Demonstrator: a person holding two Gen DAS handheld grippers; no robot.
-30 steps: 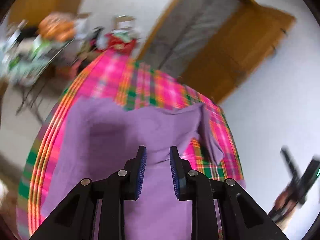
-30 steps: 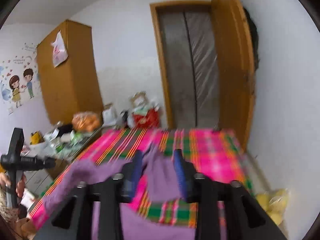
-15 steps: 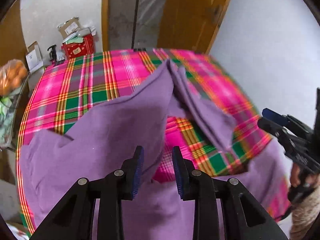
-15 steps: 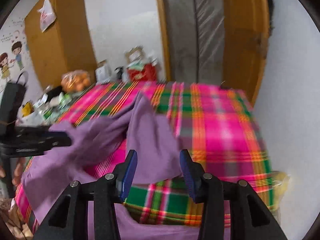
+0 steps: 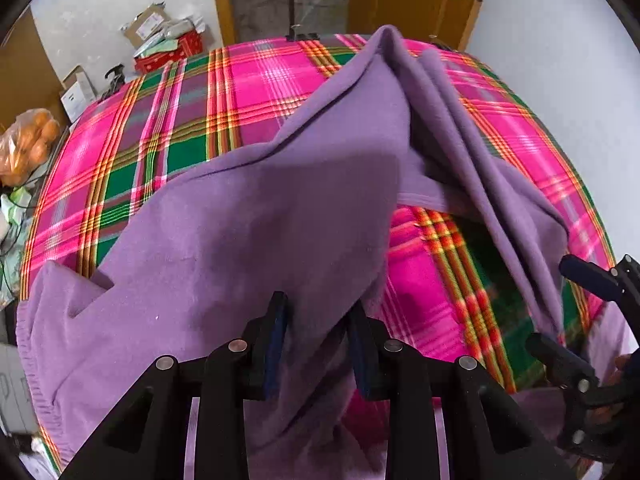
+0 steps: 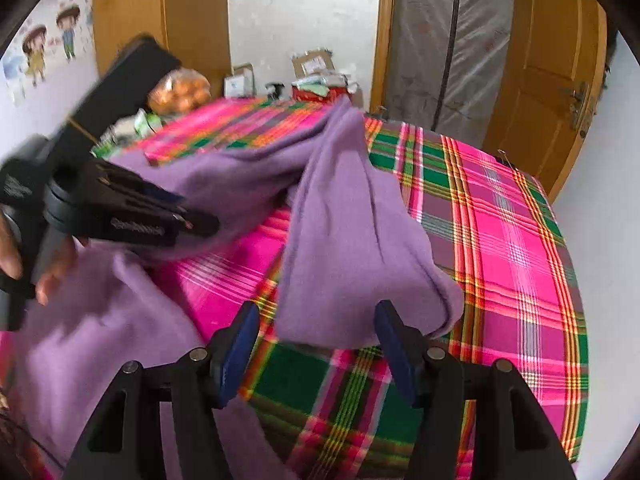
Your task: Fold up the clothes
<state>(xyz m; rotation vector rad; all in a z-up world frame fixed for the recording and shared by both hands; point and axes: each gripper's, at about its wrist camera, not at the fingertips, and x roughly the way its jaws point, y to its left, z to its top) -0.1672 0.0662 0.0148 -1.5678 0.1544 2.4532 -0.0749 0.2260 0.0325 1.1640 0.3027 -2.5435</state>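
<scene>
purple garment [image 5: 248,216] | on plaid blanket [image 5: 256,80] | left gripper [image 5: 318,338] spread

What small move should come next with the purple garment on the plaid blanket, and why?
Probably close the right gripper on the hanging leg end of the purple garment. Its jaws stand open around that end, gripping nothing, while the left gripper has cloth between its jaws. The plaid blanket shows beneath.
</scene>
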